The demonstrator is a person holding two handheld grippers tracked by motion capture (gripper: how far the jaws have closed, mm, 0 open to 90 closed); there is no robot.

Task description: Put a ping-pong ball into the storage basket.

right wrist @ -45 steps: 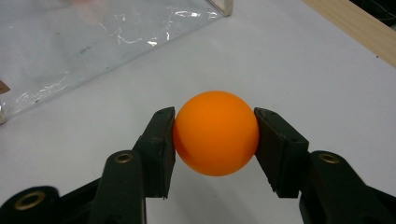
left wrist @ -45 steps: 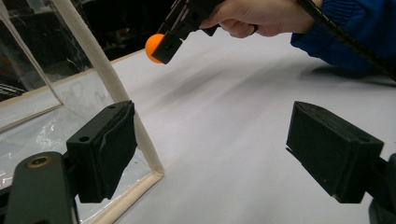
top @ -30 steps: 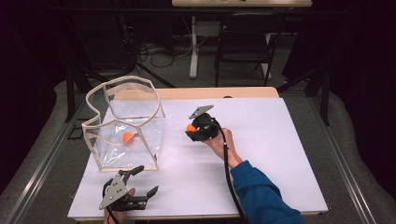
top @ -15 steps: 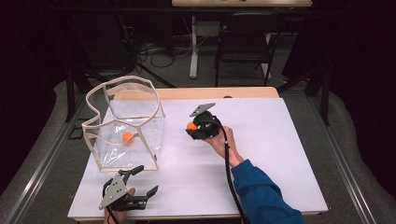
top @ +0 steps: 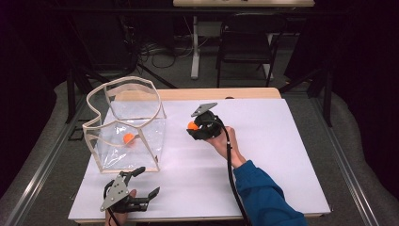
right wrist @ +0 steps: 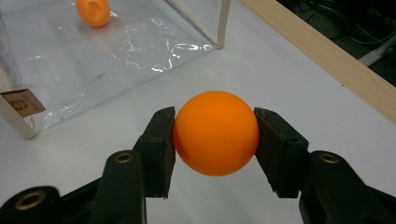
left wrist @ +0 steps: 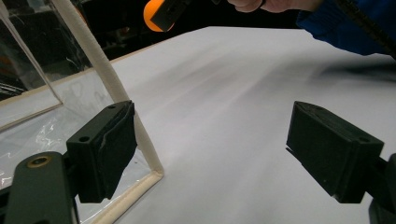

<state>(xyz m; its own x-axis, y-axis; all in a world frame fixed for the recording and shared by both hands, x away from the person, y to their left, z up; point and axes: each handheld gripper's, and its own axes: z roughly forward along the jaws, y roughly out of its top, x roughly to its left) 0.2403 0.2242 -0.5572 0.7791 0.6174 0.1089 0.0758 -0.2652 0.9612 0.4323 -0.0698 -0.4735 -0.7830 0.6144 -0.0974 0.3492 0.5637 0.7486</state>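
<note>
Two orange balls on my screens: one ball (right wrist: 215,133) sits pinched between my right gripper's (right wrist: 215,135) fingers, raised over the white surface (top: 282,155) right of the clear box (top: 124,127); the other ball (top: 128,138) lies inside it. My left gripper (top: 141,188) rests near the box's near corner, fingers wide, holding nothing.

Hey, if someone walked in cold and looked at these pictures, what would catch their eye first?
Probably the bright orange ball clamped in the right gripper above the middle of the white table. Next, the clear plastic box with a cream frame at the table's left, holding a second orange ball. The left gripper rests open near the front edge.
</note>
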